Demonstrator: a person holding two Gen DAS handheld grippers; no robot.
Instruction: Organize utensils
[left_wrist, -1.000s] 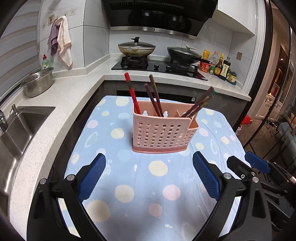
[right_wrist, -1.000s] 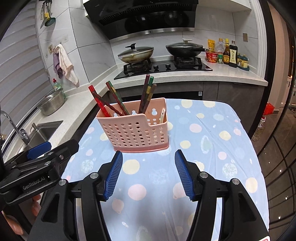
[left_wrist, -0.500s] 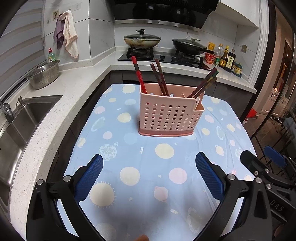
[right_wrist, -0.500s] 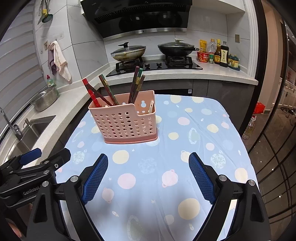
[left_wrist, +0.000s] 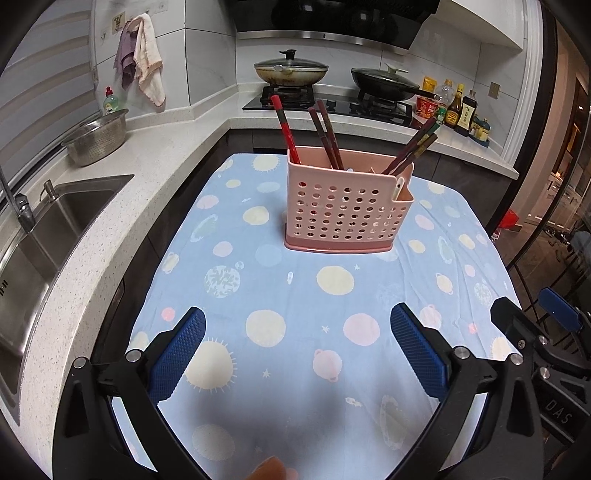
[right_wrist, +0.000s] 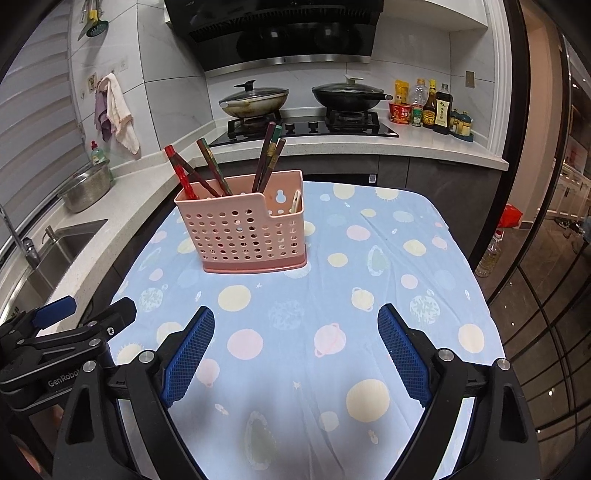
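My left gripper (left_wrist: 297, 349) stands with its blue ribbed pads (left_wrist: 177, 354) spread wide and nothing between them, hovering over the pale blue tablecloth printed with planets and suns (left_wrist: 258, 280). My right gripper (right_wrist: 295, 350) is likewise wide apart and empty; its jaws have just been opening, with only cloth visible between them. Each gripper shows at the edge of the other's view, the two side by side at the near end of the table.

The pink perforated plastic utensil caddy (right_wrist: 240, 232) stands upright on the cloth toward the table's far end, well apart from both grippers. Inside it, a red chopstick pair (left_wrist: 286, 129) leans at the left end, a dark brown pair (left_wrist: 327, 134) stands near the middle, and a further dark pair with coloured tips (left_wrist: 413, 146) leans to the right in the left wrist view. A pale utensil handle (right_wrist: 295, 201) shows in the lower end compartment at the caddy's right.

Behind the table runs a white speckled countertop (left_wrist: 147, 155) with a steel sink (left_wrist: 48, 221), a steel colander bowl (left_wrist: 96, 138) and a gas hob carrying two lidded pans (right_wrist: 255, 99).
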